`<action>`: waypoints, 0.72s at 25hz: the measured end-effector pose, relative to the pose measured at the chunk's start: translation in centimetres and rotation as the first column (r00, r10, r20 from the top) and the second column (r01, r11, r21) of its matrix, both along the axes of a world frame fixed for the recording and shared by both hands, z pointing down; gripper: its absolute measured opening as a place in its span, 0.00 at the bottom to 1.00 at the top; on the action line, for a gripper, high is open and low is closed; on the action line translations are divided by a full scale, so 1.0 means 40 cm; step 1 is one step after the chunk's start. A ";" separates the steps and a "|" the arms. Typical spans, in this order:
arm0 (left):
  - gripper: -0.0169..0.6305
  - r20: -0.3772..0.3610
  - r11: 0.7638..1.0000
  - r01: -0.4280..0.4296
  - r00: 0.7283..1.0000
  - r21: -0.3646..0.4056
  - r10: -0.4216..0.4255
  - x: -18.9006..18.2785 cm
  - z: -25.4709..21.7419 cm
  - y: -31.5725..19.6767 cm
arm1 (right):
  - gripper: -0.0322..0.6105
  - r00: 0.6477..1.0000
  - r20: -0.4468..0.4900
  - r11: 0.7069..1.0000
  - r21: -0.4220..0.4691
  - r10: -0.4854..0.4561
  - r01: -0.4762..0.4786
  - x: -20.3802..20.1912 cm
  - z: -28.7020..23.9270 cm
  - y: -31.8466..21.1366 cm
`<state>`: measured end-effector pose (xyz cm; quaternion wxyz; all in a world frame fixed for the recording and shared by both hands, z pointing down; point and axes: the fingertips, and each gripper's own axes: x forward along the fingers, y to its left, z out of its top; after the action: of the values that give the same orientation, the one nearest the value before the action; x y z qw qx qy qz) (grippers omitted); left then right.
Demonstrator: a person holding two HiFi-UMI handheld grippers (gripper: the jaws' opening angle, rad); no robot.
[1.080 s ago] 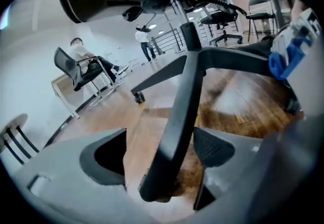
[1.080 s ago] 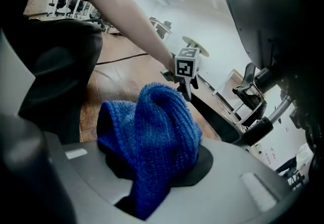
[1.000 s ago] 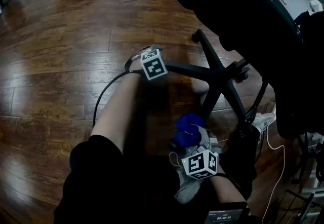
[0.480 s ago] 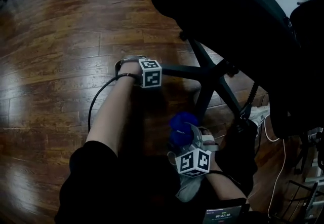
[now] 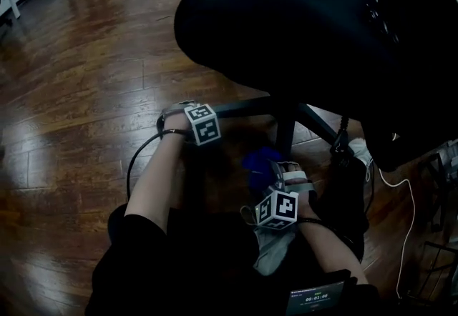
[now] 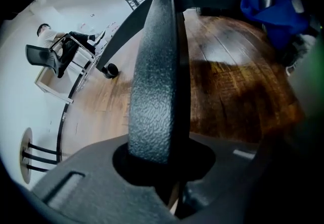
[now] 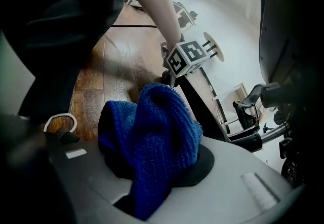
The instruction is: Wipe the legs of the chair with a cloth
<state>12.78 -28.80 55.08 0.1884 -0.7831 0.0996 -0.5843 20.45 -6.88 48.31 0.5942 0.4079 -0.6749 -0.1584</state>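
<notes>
The black office chair's seat [image 5: 286,14] fills the top of the head view, over its star base. My left gripper [image 5: 215,113] sits on the leg [image 5: 243,104] that runs left from the centre column [image 5: 285,137]. In the left gripper view the textured black leg [image 6: 157,81] lies between the jaws of the left gripper [image 6: 159,152], which have just been closing and now clamp it. My right gripper [image 5: 275,175] is shut on a bunched blue cloth [image 5: 259,161], just below the column. The right gripper [image 7: 152,167] shows the cloth [image 7: 152,126] bulging out of its jaws.
Dark wooden floor [image 5: 71,93] lies all around. A black cable [image 5: 136,157] loops from my left arm. A white cable [image 5: 408,200] trails at the right. One caster [image 6: 110,70] ends a far leg. Another chair with a seated person [image 6: 50,56] stands far off.
My left gripper has dropped lower and leftward onto the chair leg. The seat now covers more of the head view. The right gripper with the cloth has shifted slightly toward the column.
</notes>
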 end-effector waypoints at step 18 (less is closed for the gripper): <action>0.11 -0.075 0.999 0.011 0.997 -0.049 -0.015 -0.052 -0.005 0.138 | 0.23 0.995 0.084 0.997 0.058 -0.047 0.042 0.008 -0.018 0.075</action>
<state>10.71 -23.26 54.87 0.1617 -0.8083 0.0975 -0.5577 20.78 -3.87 47.59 0.5492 0.4158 -0.7039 -0.1731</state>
